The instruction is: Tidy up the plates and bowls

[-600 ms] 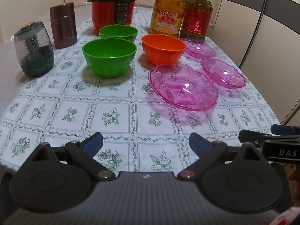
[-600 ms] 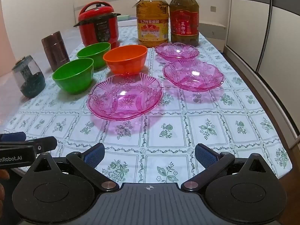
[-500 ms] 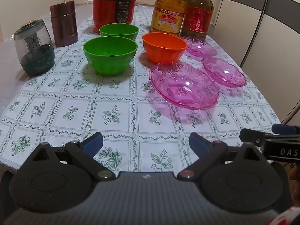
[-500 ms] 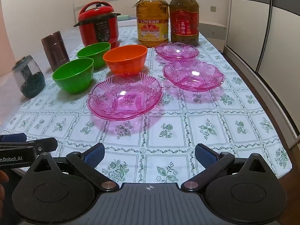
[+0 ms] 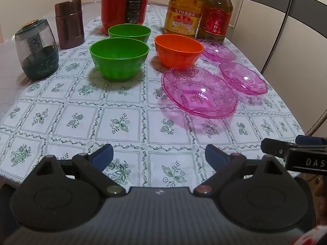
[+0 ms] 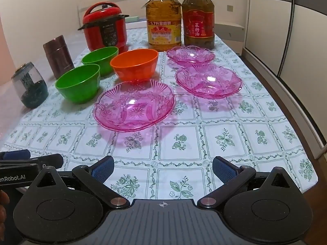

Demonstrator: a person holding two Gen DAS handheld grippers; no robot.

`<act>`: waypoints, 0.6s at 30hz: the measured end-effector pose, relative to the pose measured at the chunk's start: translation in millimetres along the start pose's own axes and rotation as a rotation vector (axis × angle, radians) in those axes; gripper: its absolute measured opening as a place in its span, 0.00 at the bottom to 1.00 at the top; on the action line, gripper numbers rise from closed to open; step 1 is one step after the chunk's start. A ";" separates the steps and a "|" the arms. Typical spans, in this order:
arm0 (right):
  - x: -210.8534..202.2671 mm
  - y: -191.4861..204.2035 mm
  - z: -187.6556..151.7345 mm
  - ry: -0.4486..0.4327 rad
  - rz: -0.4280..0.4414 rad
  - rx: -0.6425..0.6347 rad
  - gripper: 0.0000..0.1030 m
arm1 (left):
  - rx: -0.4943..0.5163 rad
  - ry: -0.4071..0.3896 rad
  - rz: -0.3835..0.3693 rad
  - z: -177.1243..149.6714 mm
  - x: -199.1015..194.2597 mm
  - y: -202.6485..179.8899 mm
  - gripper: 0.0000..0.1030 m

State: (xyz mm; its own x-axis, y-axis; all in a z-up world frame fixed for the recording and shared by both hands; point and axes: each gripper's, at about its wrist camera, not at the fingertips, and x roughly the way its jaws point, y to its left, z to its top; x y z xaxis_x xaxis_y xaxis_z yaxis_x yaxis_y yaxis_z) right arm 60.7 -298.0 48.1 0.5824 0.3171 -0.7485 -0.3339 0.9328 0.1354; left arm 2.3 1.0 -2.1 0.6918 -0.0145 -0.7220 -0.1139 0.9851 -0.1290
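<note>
Hovering over the near edge of the table w/ white floral-grid tablecloth (image 5: 126, 110), the left gripper (image 5: 159, 155) has its blue ribbed pads spread wide, nothing btwn them. Right gripper (image 6: 163, 166) same: jaws fully apart, empty, blue pad texture clear in its own view.

Task items sit mid-table, all apart from both grippers. Near green plastic bowl (image 5: 119, 58), smooth, round, w/ faint ribbing on the outer wall; far green plastic bowl (image 5: 129, 33) just behind it. Orange plastic bowl (image 5: 178, 50), same shape, to their right. Three translucent pink plates w/ moulded floral/fan relief and scalloped rims: near large pink plate (image 6: 134, 105) just in front of the orange bowl; middle pink plate (image 6: 208, 81) to its right; far pink plate (image 6: 190, 56) behind that, close to the bottles.

Back row: red glossy pressure cooker (image 6: 106, 30), yellow-label clear oil jug (image 6: 164, 20), red-label darker oil jug (image 6: 198, 18). Left side: brown metallic cylinder flask (image 5: 69, 23), smoky clear rounded jar w/ dark contents (image 5: 36, 49).

Left view shows the right gripper's black body at its right edge, lettering "DAS". Right view shows the left gripper's body at its left edge, lettering "enRobot.AI", + the far pink plate unobstructed, which the left view partly hides behind the orange bowl.
</note>
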 end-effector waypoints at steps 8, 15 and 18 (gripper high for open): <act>0.7 -0.5 0.2 0.003 -0.003 0.006 0.99 | -0.008 -0.011 0.018 0.7 -0.5 1.4 0.92; 0.0 -3.2 0.3 0.005 -0.002 0.010 0.99 | -0.014 0.004 0.004 -0.2 0.1 1.0 0.90; 0.5 -3.9 -0.2 0.008 -0.002 0.010 0.99 | -0.015 0.006 0.001 -0.3 0.5 0.2 0.89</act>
State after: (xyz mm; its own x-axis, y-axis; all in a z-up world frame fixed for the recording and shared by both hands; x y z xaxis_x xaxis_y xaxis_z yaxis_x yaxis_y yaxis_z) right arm 62.2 -301.5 47.1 0.5772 0.3143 -0.7537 -0.3252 0.9351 0.1409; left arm 2.4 1.2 -2.7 0.6876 -0.0150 -0.7260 -0.1250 0.9824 -0.1387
